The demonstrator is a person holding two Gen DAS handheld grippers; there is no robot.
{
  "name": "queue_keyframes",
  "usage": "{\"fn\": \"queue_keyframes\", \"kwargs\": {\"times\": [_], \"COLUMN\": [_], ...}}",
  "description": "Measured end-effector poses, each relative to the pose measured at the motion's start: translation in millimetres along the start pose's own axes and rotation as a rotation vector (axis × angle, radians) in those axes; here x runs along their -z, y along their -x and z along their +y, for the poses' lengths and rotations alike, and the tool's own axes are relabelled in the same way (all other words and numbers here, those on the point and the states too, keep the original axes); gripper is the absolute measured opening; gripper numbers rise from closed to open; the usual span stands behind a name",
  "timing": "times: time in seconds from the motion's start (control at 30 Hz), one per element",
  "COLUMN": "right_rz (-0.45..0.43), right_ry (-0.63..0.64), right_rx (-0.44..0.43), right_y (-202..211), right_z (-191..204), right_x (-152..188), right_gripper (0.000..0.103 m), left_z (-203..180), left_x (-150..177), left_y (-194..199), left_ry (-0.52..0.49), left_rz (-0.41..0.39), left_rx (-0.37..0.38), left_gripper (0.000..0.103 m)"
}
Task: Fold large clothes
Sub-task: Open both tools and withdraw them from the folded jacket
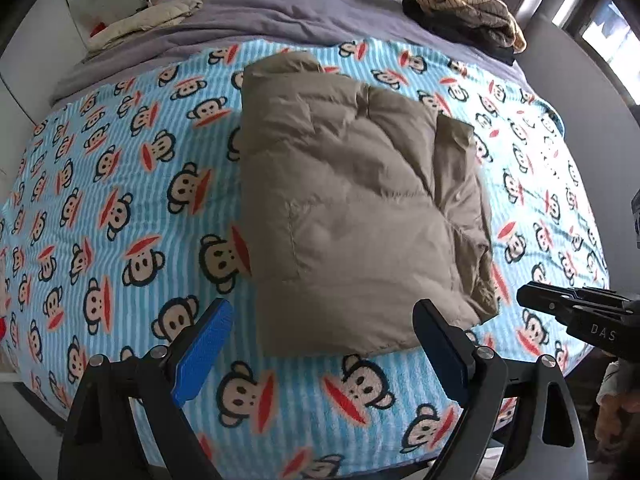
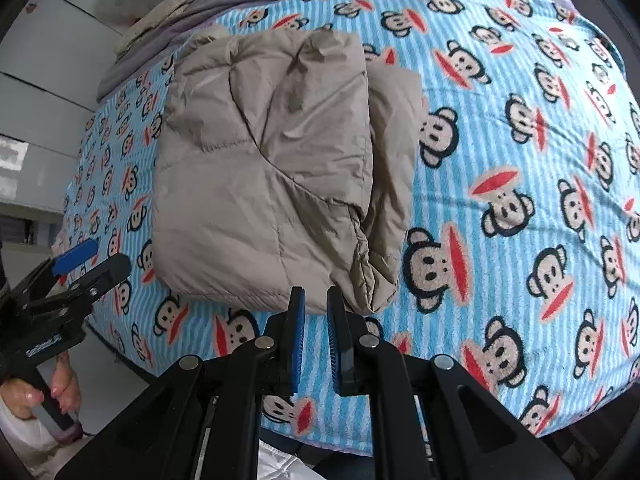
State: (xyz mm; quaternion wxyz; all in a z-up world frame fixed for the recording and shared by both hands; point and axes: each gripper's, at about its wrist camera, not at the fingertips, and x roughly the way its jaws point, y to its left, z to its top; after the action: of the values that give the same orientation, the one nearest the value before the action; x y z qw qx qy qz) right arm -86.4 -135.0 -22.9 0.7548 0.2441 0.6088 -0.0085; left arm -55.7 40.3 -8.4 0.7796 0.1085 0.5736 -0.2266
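Note:
A beige puffy jacket (image 1: 352,200) lies folded into a thick rectangle on the blue monkey-print blanket (image 1: 120,208); it also shows in the right wrist view (image 2: 272,168). My left gripper (image 1: 324,320) is open and empty, its blue pads wide apart just short of the jacket's near edge. My right gripper (image 2: 316,304) is nearly closed with a narrow gap between its pads, holding nothing, just in front of the jacket's near edge. The right gripper also shows at the right of the left wrist view (image 1: 524,296), and the left gripper at the left of the right wrist view (image 2: 100,260).
A grey duvet (image 1: 300,12) lies across the far end of the bed. A pile of dark and cream clothes (image 1: 468,12) sits at the far right, a cream garment (image 1: 144,24) at the far left. The blanket (image 2: 520,160) lies bare on both sides of the jacket.

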Motion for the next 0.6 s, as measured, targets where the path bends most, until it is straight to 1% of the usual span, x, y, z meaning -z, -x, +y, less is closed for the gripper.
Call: {"fn": "queue_keyframes", "kwargs": {"times": [0.03, 0.1, 0.13, 0.17, 0.23, 0.33, 0.37, 0.4, 0.53, 0.57, 0.6], "right_rz": [-0.017, -0.039, -0.055, -0.066, -0.076, -0.105, -0.117, -0.138, -0.207, -0.223, -0.239], "right_ry": [0.002, 0.006, 0.006, 0.01, 0.02, 0.025, 0.028, 0.031, 0.044, 0.045, 0.045], "right_rx": [0.008, 0.025, 0.032, 0.029, 0.025, 0.052, 0.063, 0.075, 0.114, 0.119, 0.126], "right_y": [4.6, 12.4, 16.9, 19.9, 25.4, 35.5, 39.3, 45.0, 63.5, 67.4, 71.1], "right_z": [3.5, 6.0, 9.4, 12.1, 18.4, 27.8, 29.8, 32.2, 40.8, 42.0, 43.1], "right_x": [-1.2, -4.4, -5.5, -5.7, -6.4, -7.6, -8.4, -9.1, -11.3, -11.6, -12.1], "right_gripper": [0.016, 0.047, 0.07, 0.074, 0.074, 0.074, 0.078, 0.082, 0.083, 0.085, 0.09], "left_z": [1.5, 5.9, 7.6, 8.4, 9.2, 7.0, 6.6, 6.5, 5.0, 4.6, 4.0], "left_x": [-1.0, -3.0, -3.5, -4.1, -4.7, -6.3, -7.2, -7.8, -11.3, -11.9, -11.8], "left_y": [1.5, 5.4, 8.1, 10.7, 18.7, 34.5, 39.4, 44.3, 57.4, 60.5, 63.2], "left_ry": [0.008, 0.034, 0.043, 0.047, 0.054, 0.056, 0.06, 0.066, 0.077, 0.079, 0.081], "left_rz": [0.004, 0.01, 0.011, 0.013, 0.0, -0.046, -0.061, -0.075, -0.103, -0.11, -0.117], "left_rx": [-0.005, -0.019, -0.021, -0.022, -0.025, -0.05, -0.058, -0.065, -0.064, -0.067, -0.069], "left_gripper": [0.092, 0.092, 0.092, 0.092, 0.092, 0.093, 0.103, 0.103, 0.103, 0.103, 0.103]}}
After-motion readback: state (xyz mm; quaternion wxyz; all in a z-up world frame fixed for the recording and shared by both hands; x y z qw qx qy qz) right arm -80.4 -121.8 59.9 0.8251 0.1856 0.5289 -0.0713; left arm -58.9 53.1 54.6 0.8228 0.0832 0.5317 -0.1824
